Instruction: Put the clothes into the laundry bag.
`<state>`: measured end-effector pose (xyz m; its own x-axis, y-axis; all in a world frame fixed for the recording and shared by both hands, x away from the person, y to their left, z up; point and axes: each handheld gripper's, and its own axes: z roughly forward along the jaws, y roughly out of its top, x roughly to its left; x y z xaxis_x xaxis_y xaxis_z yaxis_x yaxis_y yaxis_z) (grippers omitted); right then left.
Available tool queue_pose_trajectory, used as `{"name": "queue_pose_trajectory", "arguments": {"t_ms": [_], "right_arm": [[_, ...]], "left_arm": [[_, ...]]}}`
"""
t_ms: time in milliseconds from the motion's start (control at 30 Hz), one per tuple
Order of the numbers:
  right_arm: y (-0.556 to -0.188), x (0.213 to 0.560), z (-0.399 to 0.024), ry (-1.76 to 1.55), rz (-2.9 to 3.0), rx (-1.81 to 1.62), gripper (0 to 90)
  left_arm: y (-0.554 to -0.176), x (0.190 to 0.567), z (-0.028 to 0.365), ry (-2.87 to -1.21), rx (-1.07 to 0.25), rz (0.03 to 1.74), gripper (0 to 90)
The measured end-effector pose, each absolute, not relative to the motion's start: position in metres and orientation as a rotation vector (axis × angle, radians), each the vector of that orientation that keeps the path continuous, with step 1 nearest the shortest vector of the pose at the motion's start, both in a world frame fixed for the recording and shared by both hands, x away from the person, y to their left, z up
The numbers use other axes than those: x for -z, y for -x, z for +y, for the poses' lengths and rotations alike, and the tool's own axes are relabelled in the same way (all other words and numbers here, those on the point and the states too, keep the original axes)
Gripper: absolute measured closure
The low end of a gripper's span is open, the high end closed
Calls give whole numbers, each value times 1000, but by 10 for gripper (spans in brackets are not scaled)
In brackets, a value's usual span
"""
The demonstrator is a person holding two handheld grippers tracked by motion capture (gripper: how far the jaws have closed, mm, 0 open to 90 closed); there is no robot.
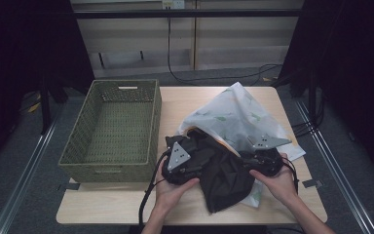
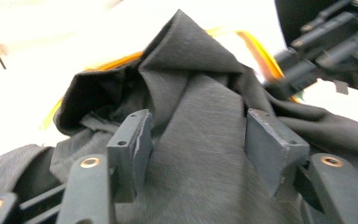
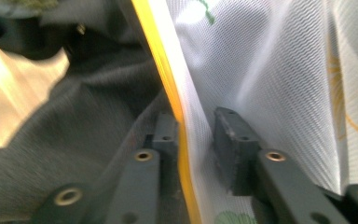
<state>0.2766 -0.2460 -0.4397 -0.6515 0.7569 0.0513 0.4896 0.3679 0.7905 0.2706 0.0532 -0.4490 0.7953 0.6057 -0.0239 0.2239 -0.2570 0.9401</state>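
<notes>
Black garment, soft and limp, half out of white mesh laundry bag on surface. Left gripper parted around its fold; right gripper loosely astride bag's yellow rim. Best pinched at bunched fold.

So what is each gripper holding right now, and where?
Right gripper: its jaws straddle the mesh bag's orange-edged rim, pinch unconfirmed. Left gripper: open around the dark garment, gripping nothing.

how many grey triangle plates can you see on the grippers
2: one grey plate atop the left gripper, over the black cloth; the other grey plate atop the right gripper, against the white mesh bag.
</notes>
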Motion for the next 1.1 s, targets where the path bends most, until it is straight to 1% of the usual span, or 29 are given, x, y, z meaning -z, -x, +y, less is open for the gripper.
{"name": "queue_pose_trajectory", "arguments": {"t_ms": [33,67,133,200,233,267,333,400,433,567,600,667,700,733,833,900,1000,1067,1100], "right_arm": [[-276,438,-248,-1100,2307,-1191,825],[-275,436,-251,-1107,2301,-1210,876],[-274,434,-254,-1115,2299,-1240,884],[-272,433,-256,-1122,2297,-1240,891],[-271,432,-257,-1122,2299,-1245,893],[-271,432,-257,-1119,2298,-1249,893],[-270,432,-255,-1110,2306,-1249,894],[-269,432,-254,-1112,2308,-1246,894],[-270,432,-254,-1108,2313,-1244,894],[-271,432,-255,-1114,2313,-1251,893],[-271,432,-255,-1114,2312,-1252,893],[-270,432,-255,-1113,2311,-1254,894],[-270,432,-255,-1113,2308,-1249,893],[-270,432,-255,-1113,2312,-1250,893],[-270,432,-255,-1116,2311,-1251,893],[-270,432,-255,-1114,2310,-1254,892],[-271,432,-255,-1122,2317,-1259,893],[-271,432,-255,-1121,2320,-1255,893],[-270,432,-255,-1116,2321,-1259,893]], "left_arm": [[-265,448,56,-1827,-390,623,394],[-261,448,57,-1817,-375,616,387],[-252,451,57,-1830,-305,556,366],[-244,456,51,-1900,-255,490,354],[-241,460,46,-1907,-229,454,346],[-239,465,40,-1935,-217,425,322],[-239,471,30,-1943,-194,417,235],[-239,473,24,-1953,-183,405,164],[-239,472,19,-1971,-163,372,133],[-235,465,11,-1951,-112,314,106],[-234,464,9,-1945,-118,319,105],[-233,467,1,-1988,-181,322,87],[-235,470,-1,-2007,-196,322,55],[-239,475,-5,-2024,-189,340,40],[-252,488,-11,-2060,-141,386,35],[-256,493,-14,-2063,-139,384,34],[-256,500,-20,-2163,-205,358,41],[-255,505,-24,-2249,-259,375,43],[-255,505,-24,-2248,-276,366,86]]}}
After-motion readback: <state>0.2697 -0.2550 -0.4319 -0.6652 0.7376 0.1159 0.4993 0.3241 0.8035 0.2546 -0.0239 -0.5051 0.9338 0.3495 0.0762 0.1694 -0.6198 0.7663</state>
